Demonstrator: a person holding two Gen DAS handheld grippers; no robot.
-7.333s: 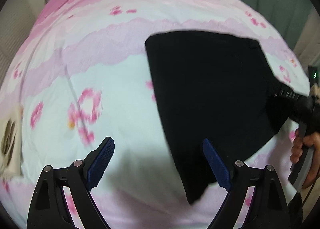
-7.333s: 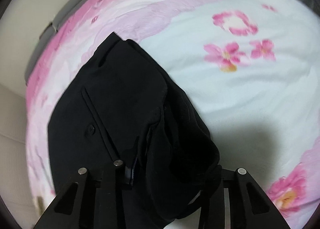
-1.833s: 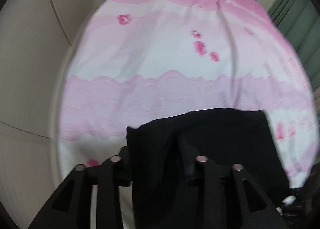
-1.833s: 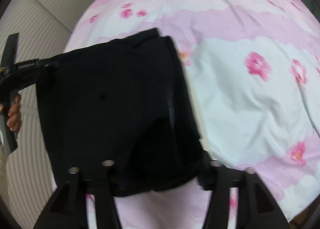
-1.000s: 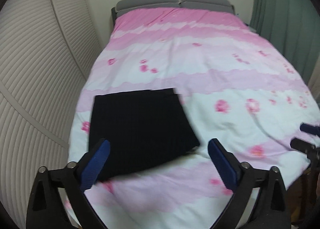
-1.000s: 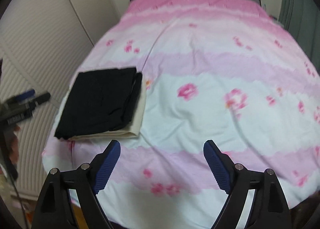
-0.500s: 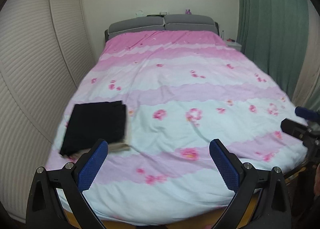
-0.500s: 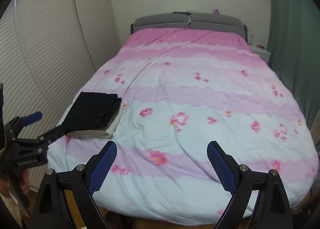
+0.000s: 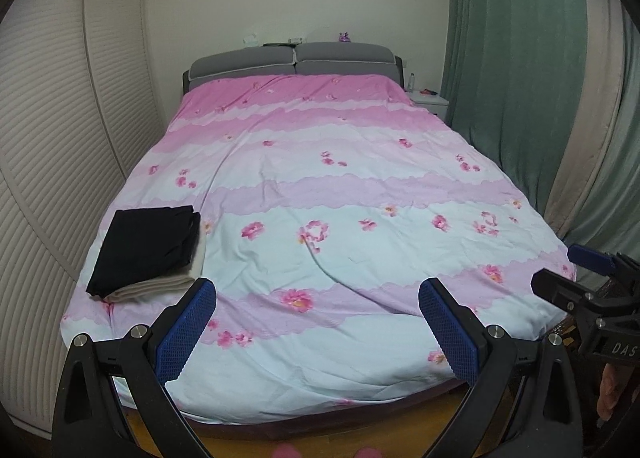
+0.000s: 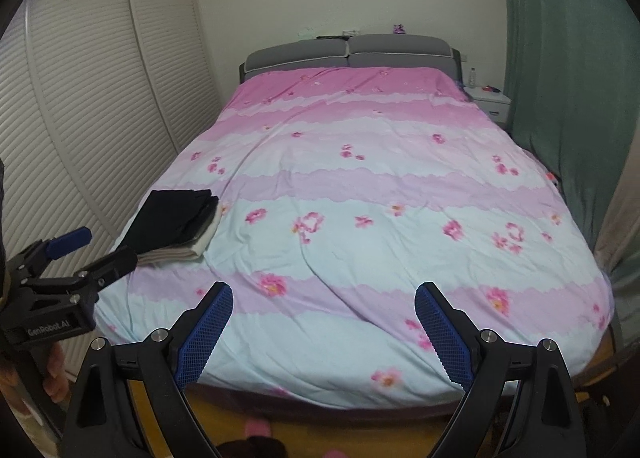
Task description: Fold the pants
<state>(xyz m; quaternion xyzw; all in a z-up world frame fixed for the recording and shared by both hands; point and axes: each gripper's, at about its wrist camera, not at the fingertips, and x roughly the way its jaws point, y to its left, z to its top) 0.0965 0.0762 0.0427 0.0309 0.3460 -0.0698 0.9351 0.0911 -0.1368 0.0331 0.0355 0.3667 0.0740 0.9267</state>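
The black pants (image 9: 146,244) lie folded in a flat rectangle on a folded beige garment (image 9: 160,285) at the near left corner of the bed; they also show in the right wrist view (image 10: 174,216). My left gripper (image 9: 318,300) is open and empty, held back from the foot of the bed. My right gripper (image 10: 324,304) is open and empty too, also back from the bed. Each gripper shows at the edge of the other's view, the left (image 10: 90,254) and the right (image 9: 564,272).
The bed has a pink, white and lilac flowered cover (image 9: 340,194) and a grey headboard (image 9: 292,58). Slatted closet doors (image 9: 52,146) run along the left. A green curtain (image 9: 516,70) hangs at the right, with a white nightstand (image 9: 430,102) behind.
Both grippers let go of the black pants, which now lie on the beige pile, and have drawn back from the bed with jaws open. The view widened to the whole room.
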